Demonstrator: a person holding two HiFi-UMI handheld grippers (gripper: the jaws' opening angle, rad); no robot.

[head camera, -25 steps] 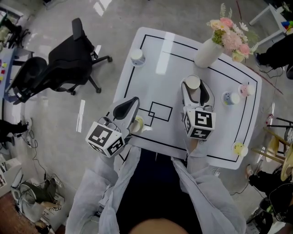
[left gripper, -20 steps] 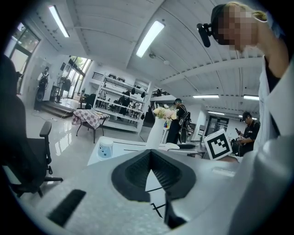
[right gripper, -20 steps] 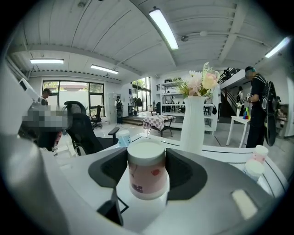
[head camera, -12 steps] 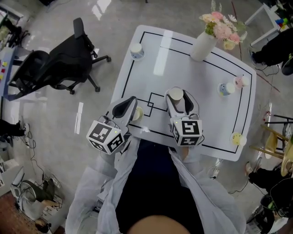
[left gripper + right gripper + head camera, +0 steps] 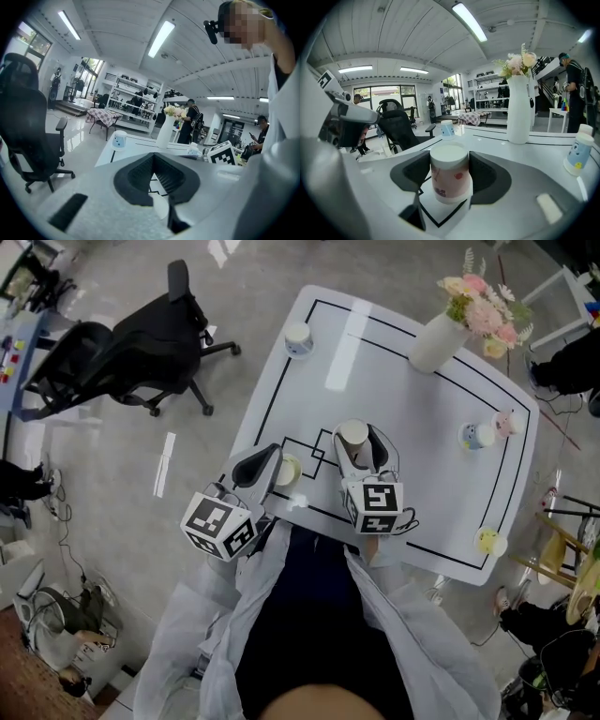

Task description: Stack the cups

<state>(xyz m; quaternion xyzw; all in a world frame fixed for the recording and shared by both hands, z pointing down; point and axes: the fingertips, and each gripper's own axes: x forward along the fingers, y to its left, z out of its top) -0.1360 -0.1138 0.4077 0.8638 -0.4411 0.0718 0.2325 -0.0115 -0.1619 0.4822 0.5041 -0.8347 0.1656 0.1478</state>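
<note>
My right gripper [image 5: 356,437] is shut on an upside-down white cup with pink print [image 5: 352,433], its pads pressing the cup [image 5: 450,174] from both sides just above the table's black-lined middle. A pale yellow cup [image 5: 289,469] stands on the white table [image 5: 412,418], a little to the left of the held cup. My left gripper [image 5: 262,462] lies right beside that yellow cup, on its left. Its fingertips meet and nothing is between them [image 5: 153,157].
A blue cup [image 5: 298,337] stands at the table's far left corner. A white vase of flowers [image 5: 439,339] is at the far right. A blue cup [image 5: 475,436], a pink cup [image 5: 506,423] and a yellow cup [image 5: 489,541] line the right edge. A black office chair [image 5: 131,362] stands to the left.
My right gripper has carried the pink-print cup nearer and leftward, toward the yellow cup and my left gripper. The left gripper has shifted only a little.
</note>
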